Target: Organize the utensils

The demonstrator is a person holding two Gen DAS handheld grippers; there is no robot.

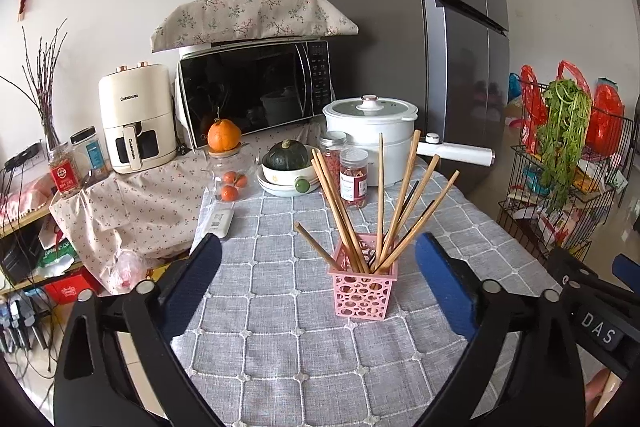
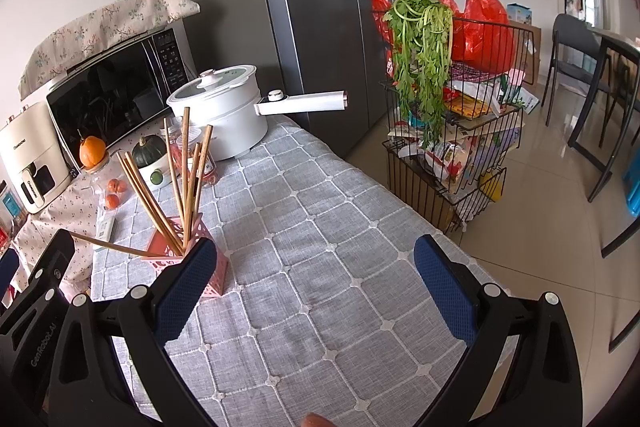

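Note:
A pink perforated holder (image 1: 363, 289) stands on the grey checked tablecloth (image 1: 280, 327) with several wooden chopsticks (image 1: 380, 199) fanned out in it. My left gripper (image 1: 318, 255) is open and empty, its blue pads on either side of the holder and a little nearer than it. In the right wrist view the holder (image 2: 176, 255) and chopsticks (image 2: 186, 167) are at the left, just behind my left pad. My right gripper (image 2: 316, 259) is open and empty over bare tablecloth (image 2: 320, 267).
At the table's back stand a white pot with a long handle (image 1: 370, 131), jars (image 1: 354, 179), a squash in a bowl (image 1: 286, 163), a microwave (image 1: 256, 95) and an air fryer (image 1: 134, 119). A wire rack with greens (image 2: 448, 115) stands right of the table, by the fridge (image 2: 312, 27).

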